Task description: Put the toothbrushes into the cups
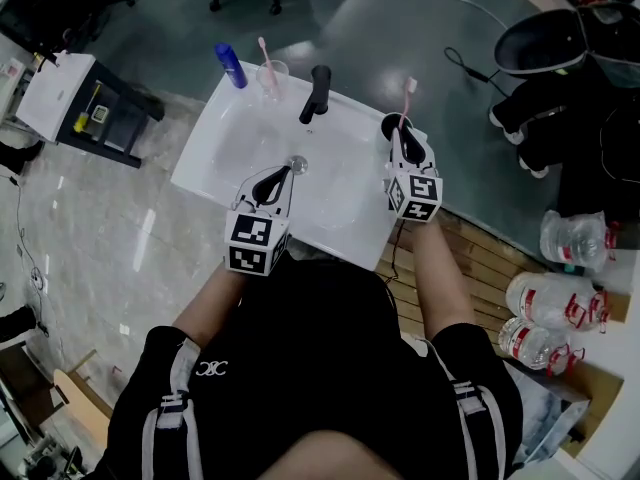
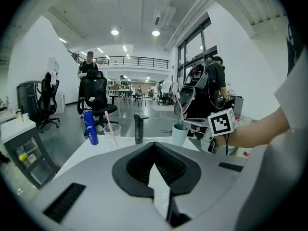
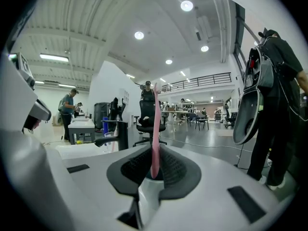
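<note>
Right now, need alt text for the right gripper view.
A pink toothbrush stands upright, clamped between the fingers of the right gripper. Behind it to the left are a black faucet and a white sink, and a person in black stands at the right edge.

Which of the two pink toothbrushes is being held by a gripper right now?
The right-hand toothbrush, pinched upright in the right gripper at the right corner of the sink. The other toothbrush stands free in the clear cup beside the blue bottle.
</note>
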